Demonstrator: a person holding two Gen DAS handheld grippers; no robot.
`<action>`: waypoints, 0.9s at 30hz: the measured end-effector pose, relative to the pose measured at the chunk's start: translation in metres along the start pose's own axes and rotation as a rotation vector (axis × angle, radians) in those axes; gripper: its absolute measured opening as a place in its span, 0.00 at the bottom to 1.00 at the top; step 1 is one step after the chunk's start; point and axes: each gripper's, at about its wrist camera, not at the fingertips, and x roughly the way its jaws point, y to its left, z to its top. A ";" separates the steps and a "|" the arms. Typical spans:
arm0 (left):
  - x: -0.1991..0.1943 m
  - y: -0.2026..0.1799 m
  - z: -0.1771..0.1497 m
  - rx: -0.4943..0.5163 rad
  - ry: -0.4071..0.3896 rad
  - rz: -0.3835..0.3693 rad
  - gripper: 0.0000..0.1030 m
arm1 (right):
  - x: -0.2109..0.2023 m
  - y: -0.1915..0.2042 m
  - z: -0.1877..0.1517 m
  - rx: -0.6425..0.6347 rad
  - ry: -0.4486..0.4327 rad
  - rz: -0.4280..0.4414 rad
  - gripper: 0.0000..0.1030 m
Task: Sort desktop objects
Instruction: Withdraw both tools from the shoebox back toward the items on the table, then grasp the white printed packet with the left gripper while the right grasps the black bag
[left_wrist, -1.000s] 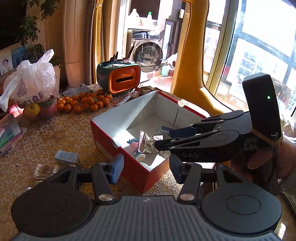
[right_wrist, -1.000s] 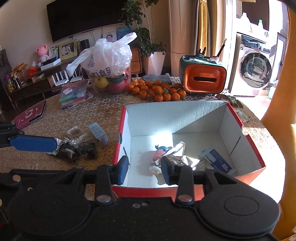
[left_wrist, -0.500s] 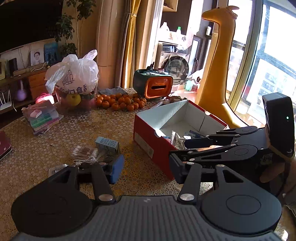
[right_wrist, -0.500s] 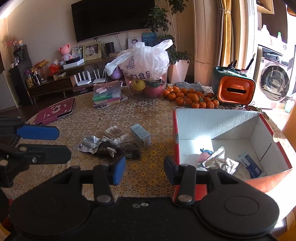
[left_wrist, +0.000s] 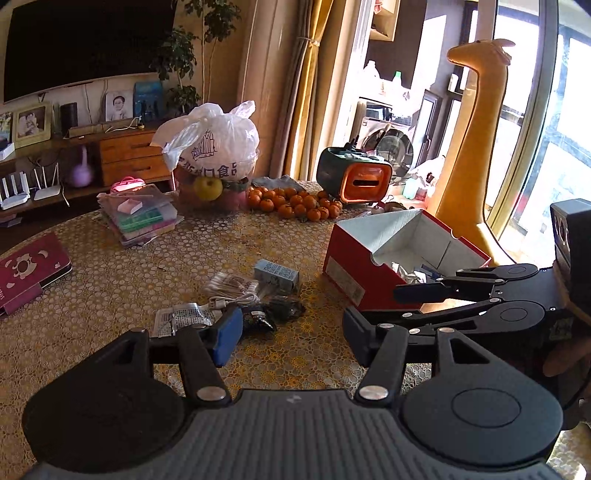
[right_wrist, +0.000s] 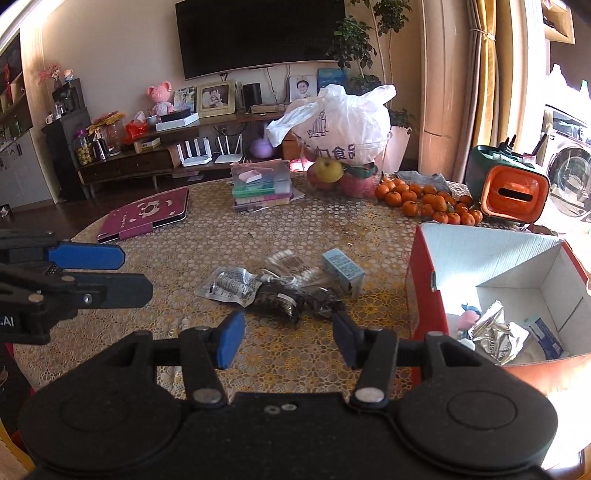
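Observation:
A red shoe box (left_wrist: 354, 266) (right_wrist: 424, 288) with a white inside stands on the table's right. In it lie a foil snack bag (right_wrist: 495, 334), a pink toy (right_wrist: 467, 319) and a blue packet (right_wrist: 546, 334). Left of the box is a loose pile: a small blue carton (left_wrist: 276, 274) (right_wrist: 341, 271), a cotton swab pack (left_wrist: 231, 285) (right_wrist: 291, 264), a white cable (left_wrist: 236, 299), a silver foil packet (left_wrist: 181, 319) (right_wrist: 227, 286) and dark packets (left_wrist: 284, 310) (right_wrist: 280, 301). My left gripper (left_wrist: 291, 332) (right_wrist: 136, 273) hangs open near the pile, holding nothing. My right gripper (right_wrist: 288, 339) (left_wrist: 384, 304) is open in front of the box's near corner.
Behind the pile sit small oranges (right_wrist: 424, 201), a white plastic bag (right_wrist: 340, 125) over fruit, a green and orange tissue holder (right_wrist: 513, 188), stacked cases (right_wrist: 260, 186) and a maroon tablet cover (right_wrist: 147, 216). A yellow giraffe figure (left_wrist: 472, 147) stands past the table's right edge.
Both grippers have pulled back from the box and turned left toward the pile. The foil snack bag that was at the right gripper's tips now lies loose in the box.

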 end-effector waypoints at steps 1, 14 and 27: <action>0.000 0.003 -0.002 -0.005 0.000 0.005 0.57 | 0.002 0.003 0.000 -0.005 0.002 0.004 0.53; 0.003 0.052 -0.028 -0.055 -0.003 0.088 0.75 | 0.033 0.034 -0.005 -0.040 0.025 0.022 0.63; 0.025 0.093 -0.043 -0.079 -0.027 0.145 0.96 | 0.065 0.038 -0.007 -0.004 -0.006 0.070 0.74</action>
